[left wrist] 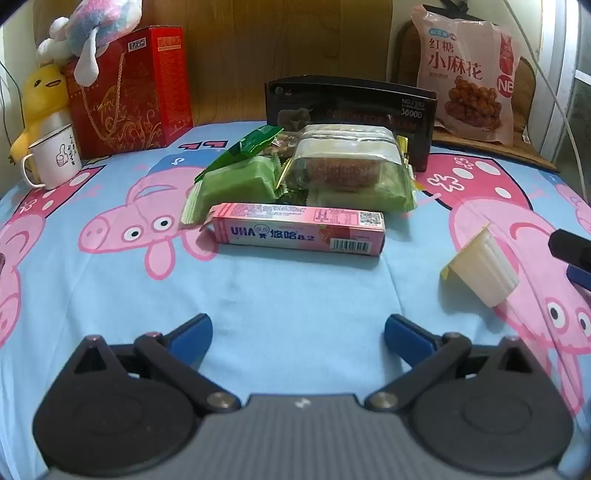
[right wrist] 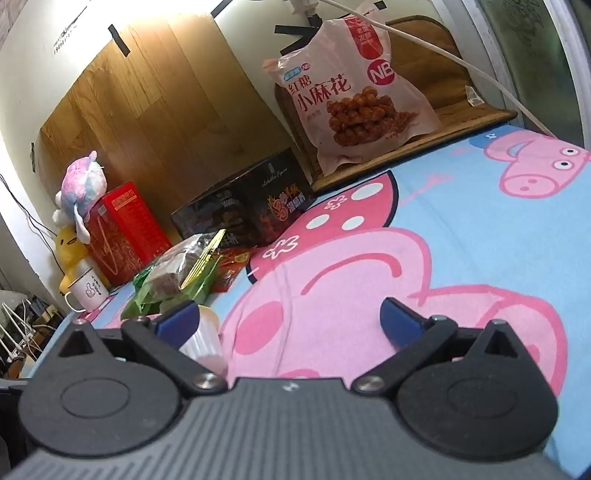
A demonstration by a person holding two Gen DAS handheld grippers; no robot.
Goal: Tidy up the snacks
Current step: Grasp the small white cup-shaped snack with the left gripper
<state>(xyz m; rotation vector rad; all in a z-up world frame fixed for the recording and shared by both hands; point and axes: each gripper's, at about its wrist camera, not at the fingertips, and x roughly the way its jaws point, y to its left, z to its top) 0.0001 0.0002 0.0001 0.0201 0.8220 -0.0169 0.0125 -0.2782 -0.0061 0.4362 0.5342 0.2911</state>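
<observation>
We see the left gripper [left wrist: 298, 334] tilted down over the blue pig-print cloth [left wrist: 295, 291], fingers spread wide, nothing between them. The right gripper [right wrist: 290, 317] sits flatter, fingers also wide apart and empty; its tip pokes in at the right edge of the left wrist view.

Straight ahead of the left fingers, a bit beyond the tips, lies the pink candy box [left wrist: 299, 229], flat and crosswise. Ahead and to the right of the left fingers sits a small white jelly cup [left wrist: 480, 269], tipped on its side; in the right wrist view that cup [right wrist: 205, 338] is just behind the right gripper's left finger, partly hidden by it.

Just behind the pink box we have the pile of wrapped snacks: green packets [left wrist: 236, 184] and a clear-wrapped cake [left wrist: 343, 166] on top. Behind the pile stands a black box [left wrist: 351, 107], close to it. Far left of the fingers: white mug [left wrist: 55, 158], red gift box [left wrist: 129, 88], plush toys [left wrist: 88, 33]. Far right: a big pink snack bag [left wrist: 465, 74] leaning upright on a brown mat.
</observation>
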